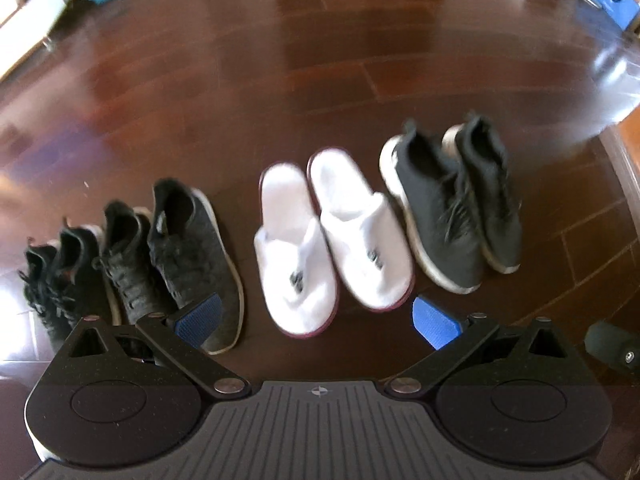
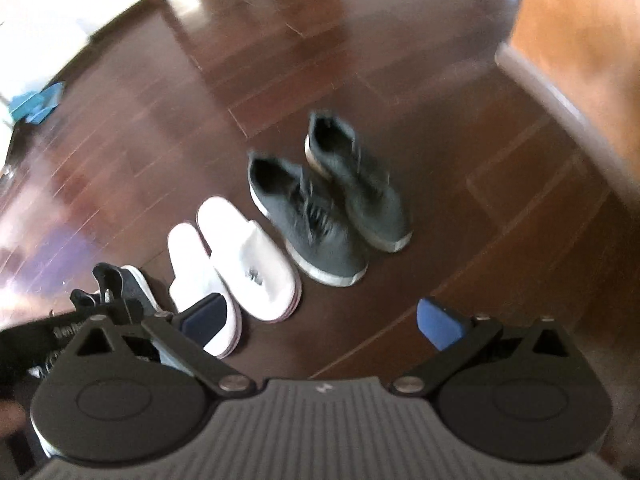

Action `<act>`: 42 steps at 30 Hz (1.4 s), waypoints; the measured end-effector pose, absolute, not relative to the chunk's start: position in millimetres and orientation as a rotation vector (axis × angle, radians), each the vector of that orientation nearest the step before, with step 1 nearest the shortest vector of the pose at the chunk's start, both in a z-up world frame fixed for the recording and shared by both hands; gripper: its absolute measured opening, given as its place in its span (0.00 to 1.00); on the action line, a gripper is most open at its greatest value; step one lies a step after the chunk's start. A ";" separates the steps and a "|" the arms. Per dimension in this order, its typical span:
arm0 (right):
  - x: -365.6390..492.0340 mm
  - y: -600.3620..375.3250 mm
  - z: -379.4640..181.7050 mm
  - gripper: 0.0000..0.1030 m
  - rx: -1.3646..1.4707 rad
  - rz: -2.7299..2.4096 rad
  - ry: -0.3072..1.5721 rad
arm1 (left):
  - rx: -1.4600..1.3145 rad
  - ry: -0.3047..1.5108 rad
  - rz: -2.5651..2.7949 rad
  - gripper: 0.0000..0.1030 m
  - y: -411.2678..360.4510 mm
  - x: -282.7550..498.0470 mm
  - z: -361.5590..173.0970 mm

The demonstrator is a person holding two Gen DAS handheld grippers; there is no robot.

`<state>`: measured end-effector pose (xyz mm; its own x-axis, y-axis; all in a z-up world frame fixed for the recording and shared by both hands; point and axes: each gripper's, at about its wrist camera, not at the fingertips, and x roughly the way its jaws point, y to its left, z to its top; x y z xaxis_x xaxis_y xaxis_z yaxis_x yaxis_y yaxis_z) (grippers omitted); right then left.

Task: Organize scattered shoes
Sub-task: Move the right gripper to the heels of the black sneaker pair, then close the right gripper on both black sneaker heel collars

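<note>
Shoes [image 1: 332, 240] stand paired in a row on the floor [image 1: 320, 80], both my jaws spread empty above, so I judge only small squaring fits.

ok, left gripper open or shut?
Open. The left gripper has its blue pads spread wide, nothing between them; white slippers lie on the floor beyond.

1. Left gripper [image 1: 318, 322]: jaws spread wide, nothing between the blue pads [image 1: 434, 322], angled down toward the floor.
2. Right gripper [image 2: 320, 324]: jaws also wide apart and empty, tilted down; view blurry, so pad [image 2: 440, 322] detail is unclear.
3. The two sit probably side by side.
</note>
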<state>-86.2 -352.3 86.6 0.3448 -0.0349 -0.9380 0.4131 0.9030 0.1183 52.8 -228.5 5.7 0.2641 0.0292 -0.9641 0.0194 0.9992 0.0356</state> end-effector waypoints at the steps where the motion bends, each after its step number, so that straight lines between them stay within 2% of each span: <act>1: -80.2 -363.3 87.3 1.00 0.335 -0.281 1.182 | 0.014 1.296 0.023 1.00 -238.3 60.9 8.3; 7: -39.0 -396.0 54.9 0.98 0.282 -0.187 1.170 | -0.110 1.242 0.056 1.00 -278.6 89.1 -7.3; 10: -12.9 -403.3 28.8 0.96 0.236 -0.140 1.164 | -0.136 1.261 0.081 1.00 -296.7 107.5 -45.2; 11: -4.7 -404.8 21.7 0.94 0.225 -0.125 1.170 | -0.136 1.275 0.095 1.00 -299.4 114.3 -55.7; 13: 14.1 -406.8 8.2 0.84 0.209 -0.096 1.191 | -0.142 1.330 0.128 1.00 -300.8 126.2 -72.6; 15: 32.9 -408.8 -5.4 0.78 0.194 -0.068 1.211 | -0.167 1.308 0.161 1.00 -297.7 139.1 -78.6; 18: 61.1 -411.9 -25.6 0.74 0.170 -0.024 1.242 | -0.101 1.317 0.184 1.00 -301.8 154.4 -90.6; 24: 106.4 -414.5 -72.6 0.73 0.131 0.049 1.281 | -0.122 1.346 0.276 1.00 -301.7 177.8 -120.5; 31: 141.4 -402.0 -153.7 0.74 0.035 0.156 1.332 | -0.147 1.332 0.385 1.00 -304.1 173.2 -140.4; 37: 158.3 -394.2 -191.4 0.74 -0.011 0.165 1.366 | -0.242 1.428 0.441 1.00 -296.7 152.8 -164.3; 42: 167.8 -389.4 -214.3 0.73 0.021 0.137 1.414 | -0.192 1.436 0.392 1.00 -299.4 165.2 -164.6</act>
